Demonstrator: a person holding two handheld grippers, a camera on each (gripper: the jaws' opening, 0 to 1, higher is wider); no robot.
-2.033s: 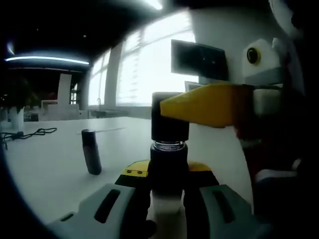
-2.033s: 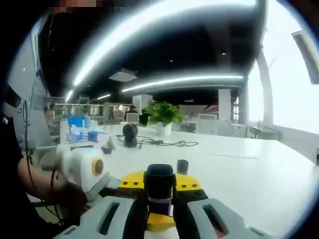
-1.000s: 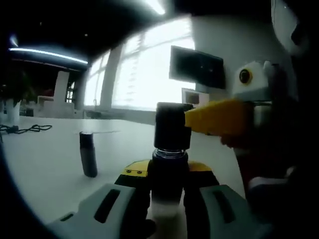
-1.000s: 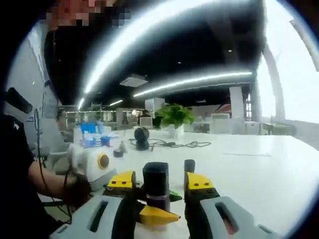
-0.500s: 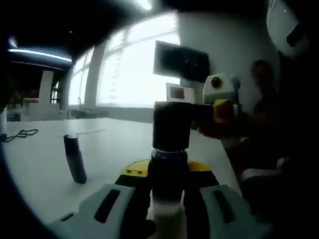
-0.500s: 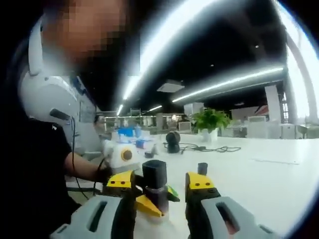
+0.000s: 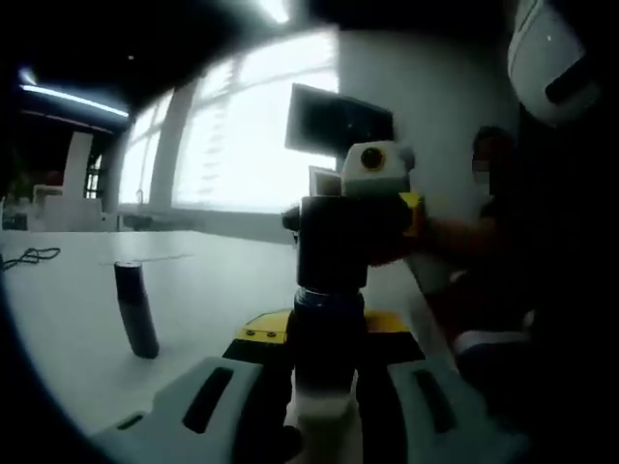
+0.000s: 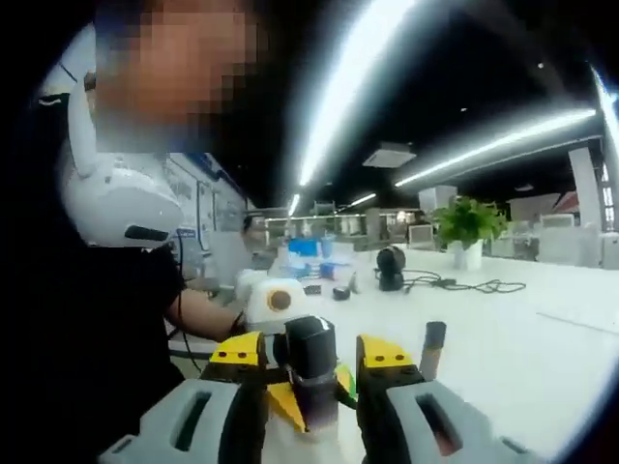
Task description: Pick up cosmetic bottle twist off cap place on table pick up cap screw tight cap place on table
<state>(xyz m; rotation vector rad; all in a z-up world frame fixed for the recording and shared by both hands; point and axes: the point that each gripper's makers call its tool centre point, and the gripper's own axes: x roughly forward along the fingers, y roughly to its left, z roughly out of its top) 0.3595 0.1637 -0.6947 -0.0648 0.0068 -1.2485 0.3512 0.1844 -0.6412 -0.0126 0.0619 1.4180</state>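
Observation:
The cosmetic bottle (image 7: 327, 324) stands upright between my left gripper's (image 7: 327, 365) jaws, which are shut on its body. Its black cap (image 7: 334, 244) sits on the neck. Just behind the cap, my right gripper (image 7: 401, 217) comes in from the right. In the right gripper view my right gripper (image 8: 311, 356) is open, one yellow-tipped jaw on each side of the cap (image 8: 309, 350) with small gaps. The left gripper's yellow fingertips (image 8: 288, 404) show below the cap.
A second dark tube (image 7: 136, 309) (image 8: 432, 346) stands on the white table (image 7: 68, 329). A person's arm (image 8: 198, 314) and white headset are at the left. A plant (image 8: 464, 227), cables (image 8: 455, 283) and small items lie farther back. A wall screen (image 7: 338, 121) hangs behind.
My right gripper let go of the cap, its jaws spreading, and swung round behind it. The left gripper kept hold of the bottle. Both views have shifted.

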